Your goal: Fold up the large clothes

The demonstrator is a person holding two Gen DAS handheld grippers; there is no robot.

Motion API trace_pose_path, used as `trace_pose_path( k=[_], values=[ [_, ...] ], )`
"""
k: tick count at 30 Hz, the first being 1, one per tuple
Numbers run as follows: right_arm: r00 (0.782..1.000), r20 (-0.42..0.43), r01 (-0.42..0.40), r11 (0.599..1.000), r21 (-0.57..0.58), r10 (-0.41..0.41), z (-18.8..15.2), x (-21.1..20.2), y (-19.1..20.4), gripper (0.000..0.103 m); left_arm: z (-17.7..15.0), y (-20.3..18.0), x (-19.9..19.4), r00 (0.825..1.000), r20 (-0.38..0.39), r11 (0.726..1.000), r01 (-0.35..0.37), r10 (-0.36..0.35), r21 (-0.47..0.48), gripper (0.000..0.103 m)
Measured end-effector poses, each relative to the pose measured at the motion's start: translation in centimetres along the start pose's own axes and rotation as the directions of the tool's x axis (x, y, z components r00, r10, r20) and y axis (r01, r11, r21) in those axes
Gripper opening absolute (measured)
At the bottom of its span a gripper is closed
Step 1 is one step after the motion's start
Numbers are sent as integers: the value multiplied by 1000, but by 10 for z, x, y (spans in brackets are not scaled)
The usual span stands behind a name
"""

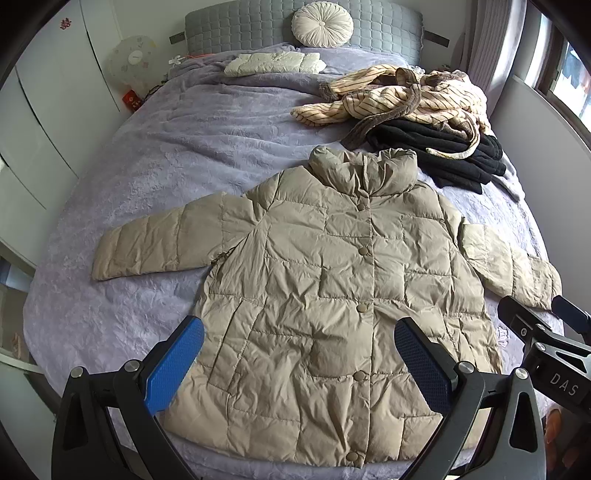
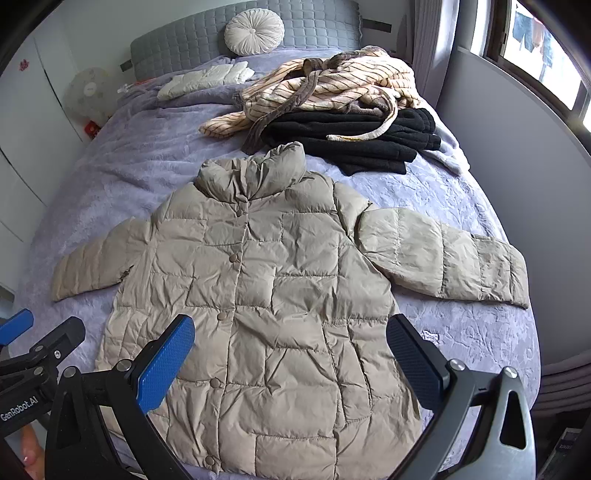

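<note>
A bed (image 1: 155,155) with a lilac cover carries a beige puffer jacket (image 1: 332,280) spread flat, buttoned, on its near half, collar toward the headboard, hem at the near edge, sleeves out sideways. Its long axis runs straight away from both grippers. The left gripper (image 1: 299,354) and right gripper (image 2: 290,352) hover above the hem, jaws wide apart, holding nothing. Each sleeve lies nearer its own-side gripper.

Far beyond the tongs, a grey quilted headboard (image 1: 303,33) backs the lilac-covered bed (image 1: 166,155); white wardrobes (image 1: 48,122) left, daylit window (image 2: 539,48) right.
</note>
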State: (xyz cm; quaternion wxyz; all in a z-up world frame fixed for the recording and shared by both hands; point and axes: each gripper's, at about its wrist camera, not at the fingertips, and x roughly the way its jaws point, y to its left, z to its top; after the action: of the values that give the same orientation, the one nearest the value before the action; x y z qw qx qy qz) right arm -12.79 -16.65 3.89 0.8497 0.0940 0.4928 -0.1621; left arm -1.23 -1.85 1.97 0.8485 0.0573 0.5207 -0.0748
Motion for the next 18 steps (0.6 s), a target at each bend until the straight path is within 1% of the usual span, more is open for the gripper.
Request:
trace_pose_path(
  k=[5,9,15,18],
  values=[
    [1000,-3,2,1000,11,-2,-3,2,-1,103,-3,-2,2,1000,-15,1000,5,-5,10,103],
    [1000,0,-4,1000,27,4,-4,2,-6,103,1,-5,2,999,-34,1000,2,-1,13,103],
    [1000,-3,-8,1000,29,8,-2,1,-9,103,4,-10,-2,1000,-22,999,-1,2,32,103],
    [1000,-11,-12,1000,28,12,-1,1,-11,103,5,-10,-3,1000,-24,1000,-4,5,23,103]
  ],
)
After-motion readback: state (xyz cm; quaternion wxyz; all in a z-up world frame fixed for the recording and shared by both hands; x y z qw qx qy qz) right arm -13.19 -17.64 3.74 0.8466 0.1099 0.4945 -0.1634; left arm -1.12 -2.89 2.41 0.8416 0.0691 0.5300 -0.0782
